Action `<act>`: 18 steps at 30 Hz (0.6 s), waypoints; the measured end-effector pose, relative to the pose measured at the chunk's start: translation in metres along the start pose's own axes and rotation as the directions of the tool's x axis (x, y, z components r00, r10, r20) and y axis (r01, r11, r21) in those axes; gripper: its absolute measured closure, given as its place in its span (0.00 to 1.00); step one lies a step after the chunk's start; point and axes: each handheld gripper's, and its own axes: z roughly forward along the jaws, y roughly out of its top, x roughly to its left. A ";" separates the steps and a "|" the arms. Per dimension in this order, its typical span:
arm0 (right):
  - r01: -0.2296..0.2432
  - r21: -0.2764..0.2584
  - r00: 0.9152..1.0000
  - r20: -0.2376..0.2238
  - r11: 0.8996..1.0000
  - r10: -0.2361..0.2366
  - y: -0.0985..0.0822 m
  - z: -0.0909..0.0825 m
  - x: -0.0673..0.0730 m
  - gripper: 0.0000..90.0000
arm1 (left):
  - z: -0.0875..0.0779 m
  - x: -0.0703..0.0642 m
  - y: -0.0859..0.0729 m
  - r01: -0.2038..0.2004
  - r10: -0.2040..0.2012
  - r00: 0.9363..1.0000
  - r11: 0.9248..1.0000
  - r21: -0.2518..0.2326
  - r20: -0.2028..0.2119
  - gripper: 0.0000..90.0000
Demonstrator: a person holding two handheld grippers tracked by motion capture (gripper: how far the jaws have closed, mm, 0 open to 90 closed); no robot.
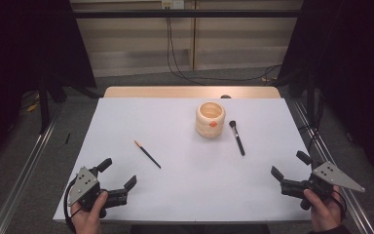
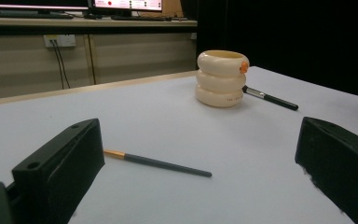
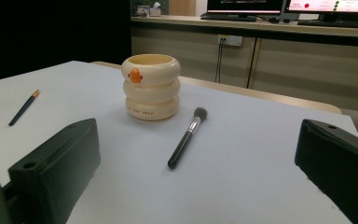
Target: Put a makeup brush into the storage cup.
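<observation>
The left gripper (image 1: 118, 173), lower left of the frame, stands spread and empty; the thin brush (image 1: 147, 154) lies just up-right of it. The right gripper (image 1: 289, 165), lower right, is likewise spread, with the makeup brush (image 1: 237, 138) up-left beside the cream holder (image 1: 210, 118) on the counter (image 1: 185, 195).

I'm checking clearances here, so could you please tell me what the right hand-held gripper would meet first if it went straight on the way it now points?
Probably the dark makeup brush, lying between the open right hand-held gripper and the cream holder; depth is uncertain.
</observation>
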 end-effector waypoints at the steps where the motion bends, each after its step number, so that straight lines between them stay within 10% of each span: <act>1: 0.003 0.002 1.000 -0.003 1.000 -0.003 0.000 0.000 0.000 0.00 | 0.000 0.000 0.000 0.000 0.000 1.000 1.000 0.000 0.000 0.01; 18: 0.004 0.009 1.000 -0.018 1.000 -0.004 -0.001 0.002 0.000 0.00 | 0.002 0.001 0.001 0.005 -0.005 1.000 1.000 -0.007 0.005 0.01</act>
